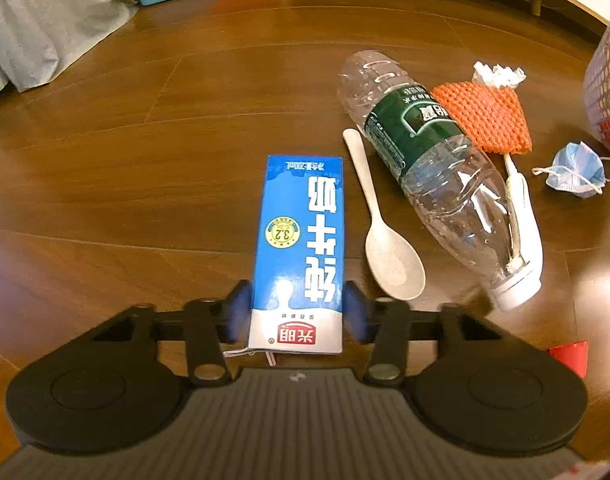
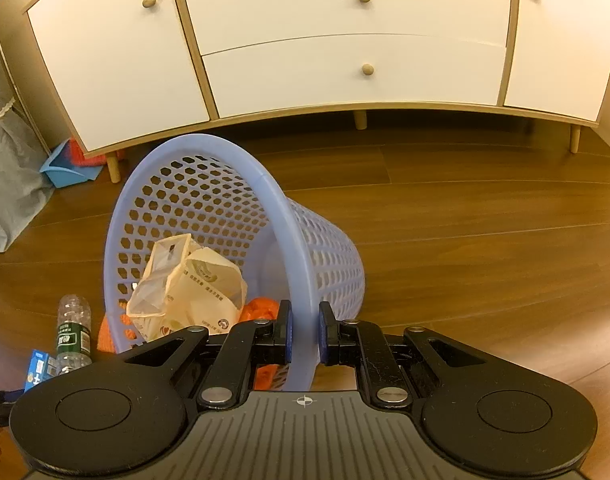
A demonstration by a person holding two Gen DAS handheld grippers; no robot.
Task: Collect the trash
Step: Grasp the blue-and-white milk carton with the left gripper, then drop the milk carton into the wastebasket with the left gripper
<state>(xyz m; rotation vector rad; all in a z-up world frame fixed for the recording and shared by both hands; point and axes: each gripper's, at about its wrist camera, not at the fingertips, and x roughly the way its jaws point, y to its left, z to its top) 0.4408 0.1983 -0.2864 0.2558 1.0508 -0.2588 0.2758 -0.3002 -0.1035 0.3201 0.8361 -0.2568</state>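
Left gripper [image 1: 298, 312]: its two blue-padded fingers [image 1: 237, 312] sit on either side of one blue milk carton [image 1: 299, 248]; the right one shows a thin gap, so a firm clamp cannot be told.
Milk carton: one, lying flat on the wooden floor [image 1: 145, 160], its length pointing away from the camera, print upside down.
Spoon [image 1: 379, 224]: one pale spoon, just right of the carton, bowl towards the camera.
Bottle [image 1: 429, 164]: one clear plastic bottle with a green label, lying on its side right of the spoon, white cap nearest the camera.
Foam net [image 1: 487, 118]: one orange mesh sleeve, touching the bottle's far side, with a scrap of white paper [image 1: 497, 76] at its top.
Face mask [image 1: 577, 170]: one crumpled blue mask, apart to the right.
Right gripper [image 2: 305, 332]: fingers clenched on the rim of the basket.
Basket [image 2: 297, 240]: one lilac perforated basket, tilted with its mouth towards the trash pile; inside, one beige paper bag [image 2: 185, 292] and something orange.
Background: one white cabinet [image 2: 345, 40] on wooden legs, one blue dustpan [image 2: 65, 168] beneath its left end.
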